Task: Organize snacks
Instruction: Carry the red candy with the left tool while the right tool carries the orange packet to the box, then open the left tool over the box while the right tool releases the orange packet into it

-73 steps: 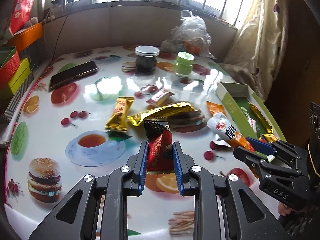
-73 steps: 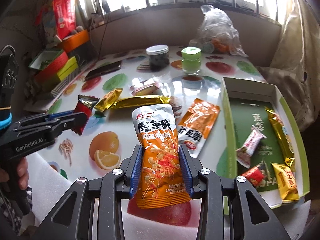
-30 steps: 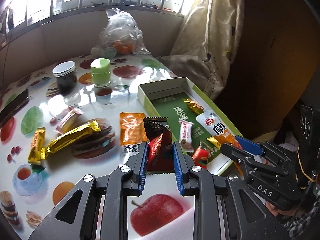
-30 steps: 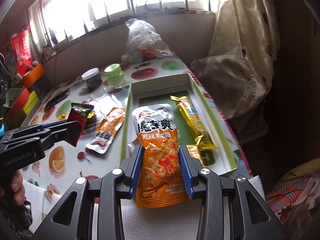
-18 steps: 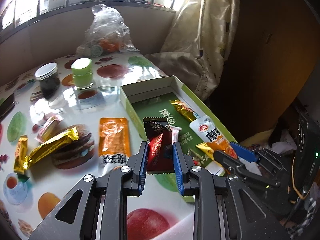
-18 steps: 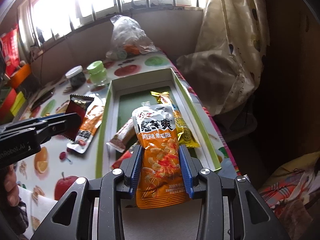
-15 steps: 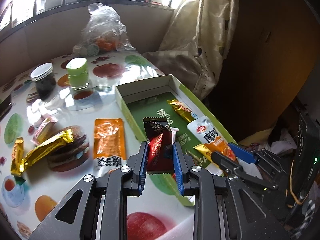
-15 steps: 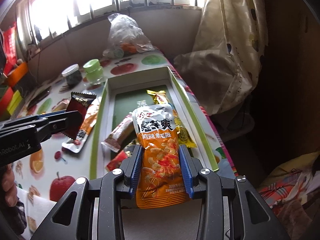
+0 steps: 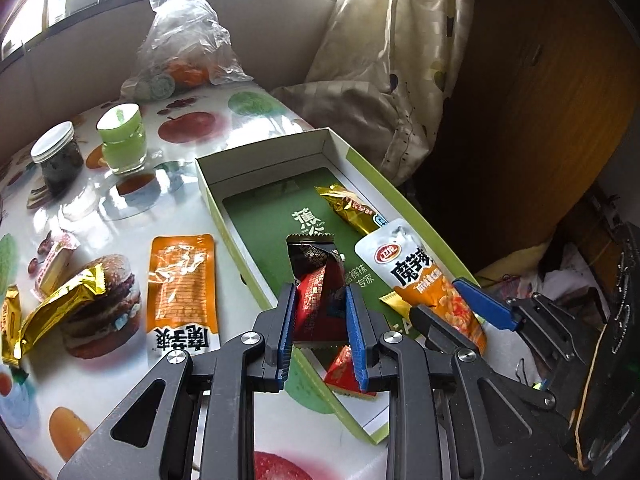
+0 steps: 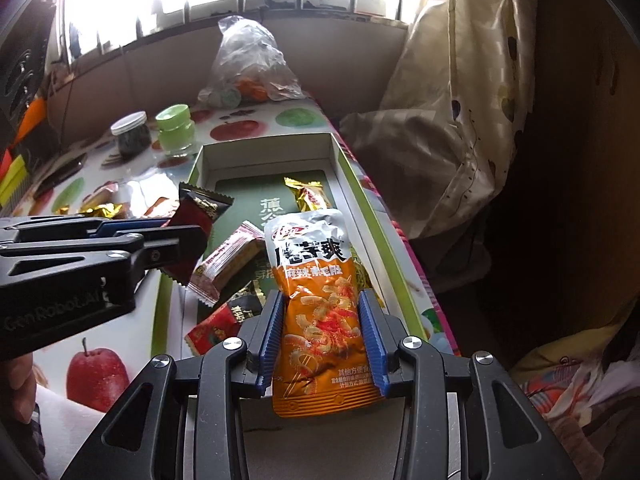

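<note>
**Two packets held over the green box**

Two grippers are in view, each with one packet. The left gripper (image 9: 320,320) pinches a dark red packet (image 9: 318,280) between its blue pads, long axis running away from the camera, above the near corner of the green box (image 9: 404,200). The right gripper (image 10: 322,336) has an orange pouch (image 10: 320,300) between its pads, silver top pointing toward the far end of the box; its jaws have just been opening, and a thin gap shows along the pouch's right side.

Inside the box lie at least four snacks: a gold bar (image 10: 308,194), a pink-white bar (image 10: 228,260), a dark wedge and a red wedge (image 10: 212,328). On the table (image 9: 100,380) rest one orange packet (image 9: 182,292), two gold wrappers and two jars (image 9: 122,140).

A second ago both packets hung nearer the box's near end; they now sit further over it.
</note>
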{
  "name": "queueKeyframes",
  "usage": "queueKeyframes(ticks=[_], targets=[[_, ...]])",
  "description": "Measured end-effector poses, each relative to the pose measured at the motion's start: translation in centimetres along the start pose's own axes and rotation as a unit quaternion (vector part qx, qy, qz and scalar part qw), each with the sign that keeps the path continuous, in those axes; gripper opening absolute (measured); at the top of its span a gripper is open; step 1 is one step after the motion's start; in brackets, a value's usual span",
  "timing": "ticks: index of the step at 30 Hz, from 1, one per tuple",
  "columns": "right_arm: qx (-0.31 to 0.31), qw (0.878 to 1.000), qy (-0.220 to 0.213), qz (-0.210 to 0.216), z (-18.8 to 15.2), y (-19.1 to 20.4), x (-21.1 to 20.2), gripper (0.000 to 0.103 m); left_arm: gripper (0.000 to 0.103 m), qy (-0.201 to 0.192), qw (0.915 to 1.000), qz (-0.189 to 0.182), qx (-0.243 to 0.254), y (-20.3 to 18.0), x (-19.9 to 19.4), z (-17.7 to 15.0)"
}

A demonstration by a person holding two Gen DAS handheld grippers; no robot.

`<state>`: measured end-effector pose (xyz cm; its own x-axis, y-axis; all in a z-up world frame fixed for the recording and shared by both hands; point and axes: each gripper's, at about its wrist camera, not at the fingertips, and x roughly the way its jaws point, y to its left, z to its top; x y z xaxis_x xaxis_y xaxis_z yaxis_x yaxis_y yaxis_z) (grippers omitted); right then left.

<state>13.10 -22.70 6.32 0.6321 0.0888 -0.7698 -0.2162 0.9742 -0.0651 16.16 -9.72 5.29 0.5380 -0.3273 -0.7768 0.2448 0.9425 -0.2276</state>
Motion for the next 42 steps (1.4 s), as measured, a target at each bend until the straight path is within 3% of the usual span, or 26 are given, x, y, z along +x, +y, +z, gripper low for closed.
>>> queueKeyframes(ticks=[24,31,42], targets=[[-0.027,1.0,0.007,-0.002,0.3,0.3,0.9,0.048,0.026,0.025,0.9997,0.003,0.002,-0.2,2.2,0.2],[-0.032,0.999,0.007,-0.009,0.2,0.4,0.8,0.051,0.037,0.021,0.9997,-0.01,-0.001,-0.2,1.9,0.3],[-0.02,1.0,0.001,-0.019,0.1,0.2,-0.3,0.056,0.038,0.008,0.9999,-0.008,-0.002,-0.3,0.4,-0.1]])
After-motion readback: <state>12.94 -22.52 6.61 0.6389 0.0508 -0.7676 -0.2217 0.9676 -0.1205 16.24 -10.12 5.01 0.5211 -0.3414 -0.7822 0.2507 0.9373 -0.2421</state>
